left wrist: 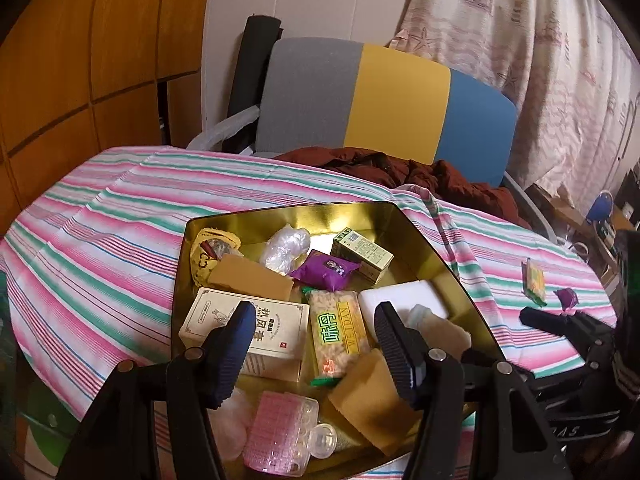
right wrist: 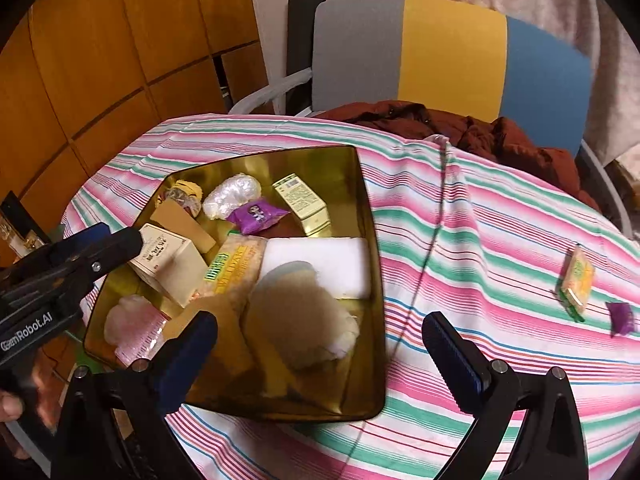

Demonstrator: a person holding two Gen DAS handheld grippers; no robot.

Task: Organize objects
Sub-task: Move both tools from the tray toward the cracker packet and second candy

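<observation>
A gold tin tray [left wrist: 280, 211] on the striped tablecloth holds several items: a cream box [left wrist: 224, 316], a rice-cracker packet [left wrist: 338, 328], a purple packet [left wrist: 324, 270], a green box [left wrist: 362, 256], a white foam block [left wrist: 400, 300], a pink pill case [left wrist: 276, 432] and a brown sponge [left wrist: 372, 396]. My left gripper [left wrist: 314, 320] hangs open over the tray's near side, holding nothing. My right gripper [right wrist: 320, 324] is open above the tray's right rim [right wrist: 374, 240]. A blurred beige fluffy item [right wrist: 304, 312] lies in the tray. A yellow-green snack packet [right wrist: 576, 280] and a purple candy [right wrist: 620, 318] lie on the cloth, right of the tray.
A chair [left wrist: 392, 100] with a grey, yellow and blue back stands behind the table, with a dark red jacket [left wrist: 400, 168] heaped on it. Wooden cabinets [left wrist: 80, 60] are at the left, a curtain [left wrist: 540, 40] at the right. Bare striped cloth [right wrist: 480, 240] lies between tray and packet.
</observation>
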